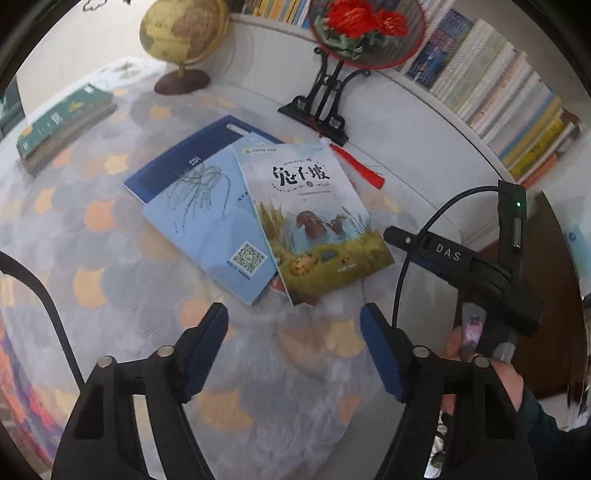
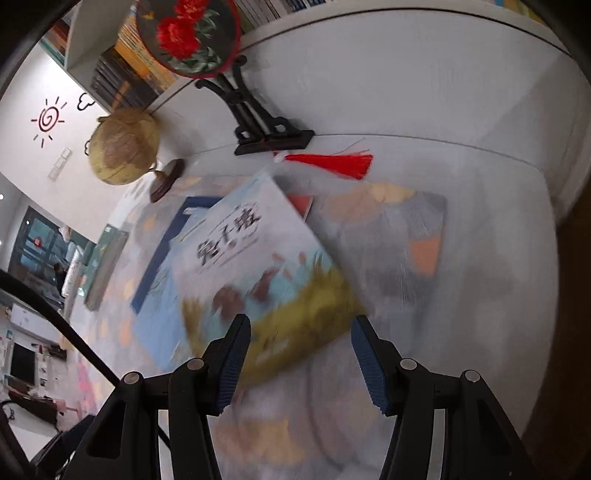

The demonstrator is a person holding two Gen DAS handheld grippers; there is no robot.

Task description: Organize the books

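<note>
Several books lie in a loose overlapping pile on the patterned cloth. On top is a picture book [image 1: 314,218] with rabbits and grass; a light blue book [image 1: 207,225] and a dark blue book [image 1: 177,162] lie under it, and a red corner [image 1: 277,286] peeks out below. My left gripper [image 1: 293,317] hangs open just in front of the pile's near edge, with nothing between its fingers. My right gripper [image 2: 301,323] is open above the near edge of the picture book [image 2: 258,258], which is blurred, and grips nothing. In the left wrist view it [image 1: 395,236] reaches in from the right.
A stack of green books [image 1: 62,125] lies at the far left. A globe [image 1: 184,33] and a round flower ornament [image 1: 365,29] on a black stand, with a red tassel [image 1: 364,166], stand behind the pile. A full bookshelf [image 1: 498,85] runs along the back. The white table edge [image 2: 543,258] curves at right.
</note>
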